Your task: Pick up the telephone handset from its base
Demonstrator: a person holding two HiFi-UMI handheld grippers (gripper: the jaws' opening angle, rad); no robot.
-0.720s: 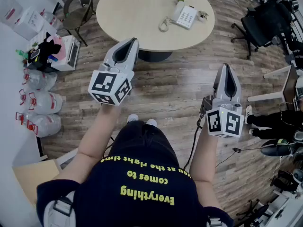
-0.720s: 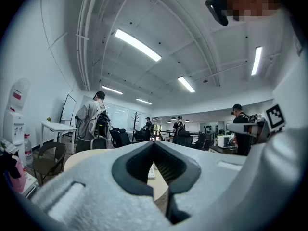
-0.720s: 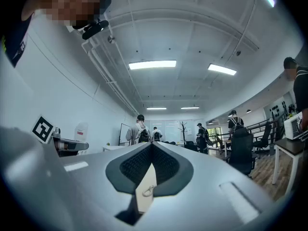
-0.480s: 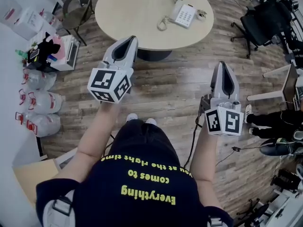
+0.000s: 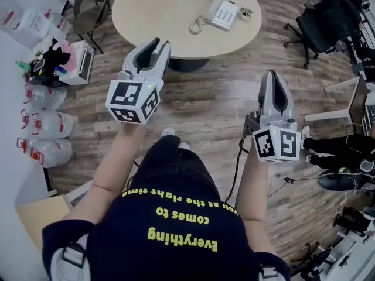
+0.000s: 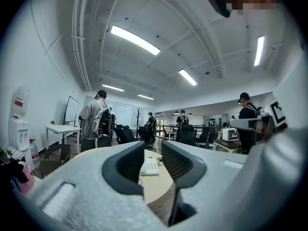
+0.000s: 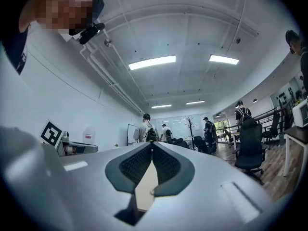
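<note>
White telephone handset (image 5: 214,8) sits on its white keypad base (image 5: 227,16), far right on the round beige table (image 5: 158,16), whose far edge is cut off. Left gripper (image 5: 160,43) jaws stand narrowly apart, empty; right gripper (image 5: 272,74) jaws meet; handset lies well beyond both.

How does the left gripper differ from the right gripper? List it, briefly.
Jaws: the left gripper has its jaws apart; the right gripper has them shut, tips together.
Place: in the head view the left gripper's tips overlap the table rim; the right gripper sits back over the floor.
Aim: the left gripper frames the phone between its jaws; the right gripper shows only a strip of tabletop.
Shared: both are white and empty.
</note>
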